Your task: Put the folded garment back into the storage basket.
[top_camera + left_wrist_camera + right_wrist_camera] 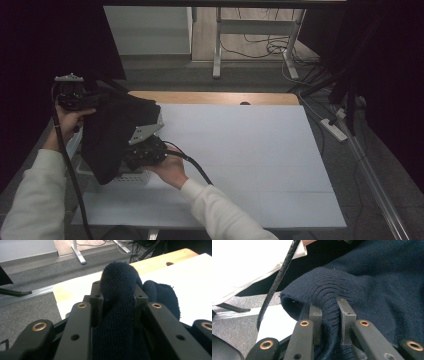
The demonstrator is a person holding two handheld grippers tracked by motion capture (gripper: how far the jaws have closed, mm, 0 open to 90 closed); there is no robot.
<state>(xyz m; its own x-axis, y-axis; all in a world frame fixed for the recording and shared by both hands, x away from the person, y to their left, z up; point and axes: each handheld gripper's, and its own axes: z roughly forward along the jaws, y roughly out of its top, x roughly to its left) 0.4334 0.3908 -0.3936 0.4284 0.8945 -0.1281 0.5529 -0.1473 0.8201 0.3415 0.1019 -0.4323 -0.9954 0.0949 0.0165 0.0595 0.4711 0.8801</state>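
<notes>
A dark navy knitted garment [115, 132] hangs in a bunch over the left end of the white table [240, 150], held up between both grippers. My left gripper [89, 100] is raised at the far left; its jaws are shut on a fold of the navy knit [117, 297]. My right gripper [142, 152] is lower and nearer the table, with its grey plate showing. Its jaws pinch a ribbed edge of the same garment [329, 312]. The cloth hides both grippers' fingertips in the high view.
A white perforated basket [134, 177] sits under the hanging garment at the table's left edge. A wooden strip [215, 97] borders the far side. A power strip [334, 129] and cables lie on the floor at right, beside a slanted metal rail [372, 177].
</notes>
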